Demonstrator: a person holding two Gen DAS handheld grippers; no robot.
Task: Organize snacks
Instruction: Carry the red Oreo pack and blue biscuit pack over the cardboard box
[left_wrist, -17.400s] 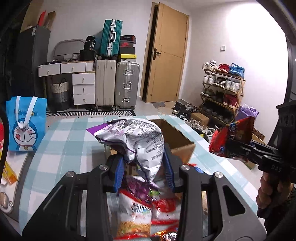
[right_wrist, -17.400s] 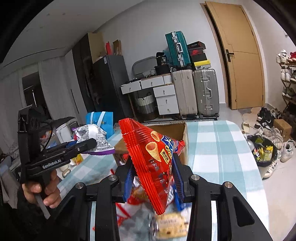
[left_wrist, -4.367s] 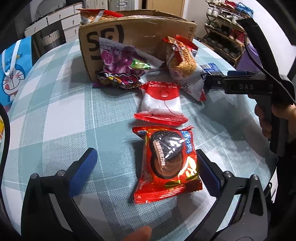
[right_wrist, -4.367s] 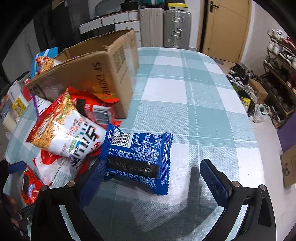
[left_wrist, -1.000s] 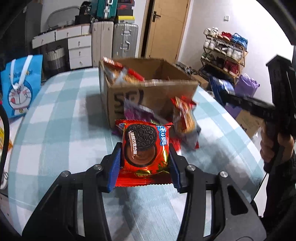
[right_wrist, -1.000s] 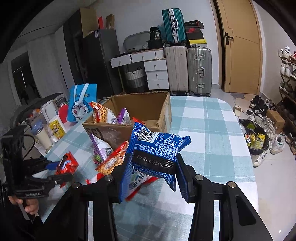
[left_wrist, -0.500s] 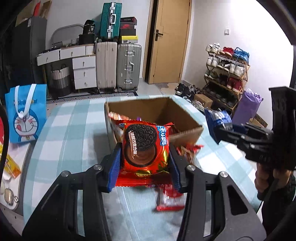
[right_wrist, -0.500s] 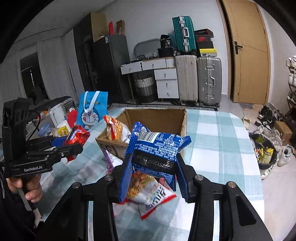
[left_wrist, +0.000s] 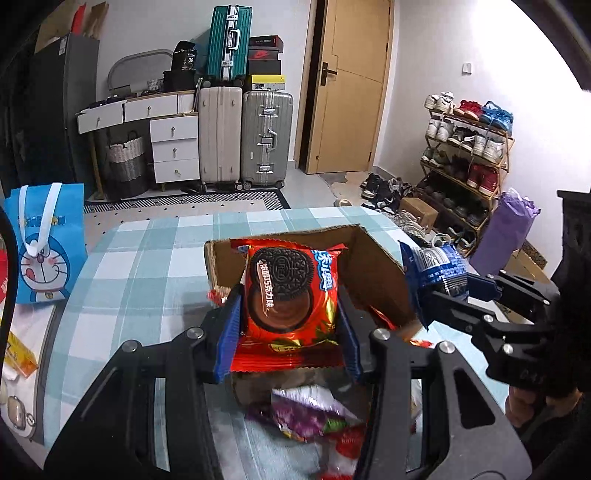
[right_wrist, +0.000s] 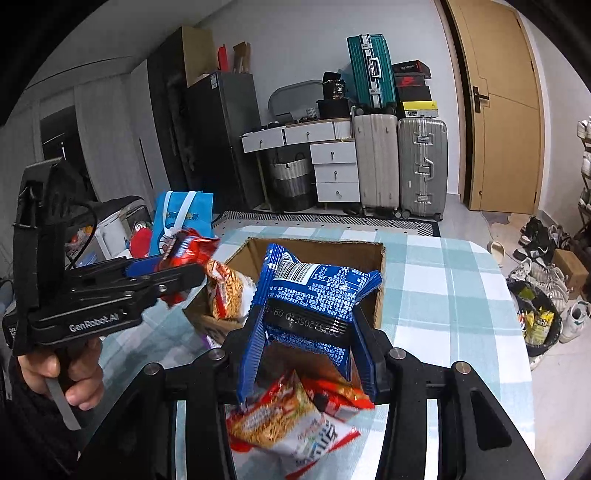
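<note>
Above the box (left_wrist: 373, 254) on the worktop (left_wrist: 147, 258): left hand-held gripper (left_wrist: 290, 332) clamped on red cookie pack (left_wrist: 290, 288), right hand-held gripper (right_wrist: 308, 350) clamped on blue pack (right_wrist: 314, 291). Both lifted off the worktop a second ago, now raised over the box opening. Next, likely: release inside. Loose packs (right_wrist: 295, 424) remaining below.

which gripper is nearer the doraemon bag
Left. The left hand-held gripper is just in front of the bag, on its side of the table. The right hand-held gripper is beyond the box.
</note>
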